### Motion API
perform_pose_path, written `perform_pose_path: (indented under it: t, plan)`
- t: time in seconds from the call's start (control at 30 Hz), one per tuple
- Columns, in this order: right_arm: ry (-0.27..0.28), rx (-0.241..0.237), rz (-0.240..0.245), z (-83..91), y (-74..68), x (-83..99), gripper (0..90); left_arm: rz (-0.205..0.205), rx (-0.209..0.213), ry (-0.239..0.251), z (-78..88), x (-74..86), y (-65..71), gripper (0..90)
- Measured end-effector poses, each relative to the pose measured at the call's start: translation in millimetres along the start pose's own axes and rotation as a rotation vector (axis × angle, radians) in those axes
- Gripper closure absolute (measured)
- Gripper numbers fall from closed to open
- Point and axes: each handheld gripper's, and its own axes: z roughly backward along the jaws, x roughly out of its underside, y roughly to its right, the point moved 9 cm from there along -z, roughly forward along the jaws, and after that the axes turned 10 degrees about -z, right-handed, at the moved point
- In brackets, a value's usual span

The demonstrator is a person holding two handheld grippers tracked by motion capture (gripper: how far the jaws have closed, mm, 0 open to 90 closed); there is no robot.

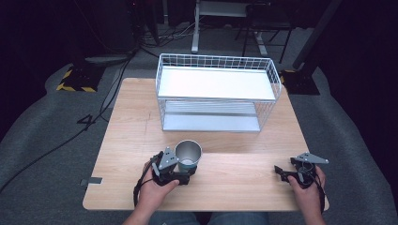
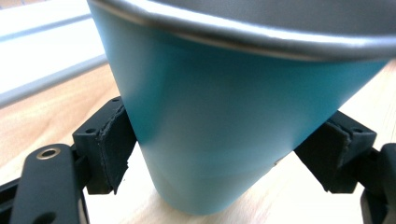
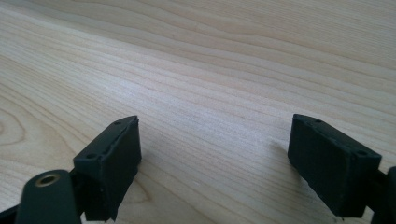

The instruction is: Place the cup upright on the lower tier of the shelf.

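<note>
Left hand-held gripper pinching teal cup low centre on worktop — grasp step. Right hand-held gripper spread, idle. Next, likely: lift toward wire rack, cup upright.

Cup cut off at the top edge in the left gripper view, rim blurred, inside unseen. Lower wall of the cup hidden behind the left gripper in the high view. Right gripper cropped at the bottom edge. Wire rack blurred to pale bands at upper left of the left gripper view.
</note>
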Motion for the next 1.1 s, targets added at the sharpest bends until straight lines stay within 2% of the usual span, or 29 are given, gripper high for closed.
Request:
perform_pose_path:
  t: [0.17, 0.47, 1.07, 1.1]
  plan:
    - [0.000, 0.000, 0.000, 0.0, 0.0, 0.0, 17.6, 0.002, -0.007, 0.041, -2.5, -19.7, -2.6, 19.5]
    - [0.000, 0.000, 0.000, 0.0, 0.0, 0.0, 17.6, -0.012, -0.015, 0.073, -11.9, -38.9, -5.0, 19.6]
    - [0.000, 0.000, 0.000, 0.0, 0.0, 0.0, 17.7, 0.035, -0.038, 0.121, -42.5, -66.2, -20.9, 19.6]
    - [0.000, 0.000, 0.000, 0.0, -0.1, 0.0, 17.7, 0.049, -0.036, 0.121, -46.7, -67.5, -23.1, 19.6]
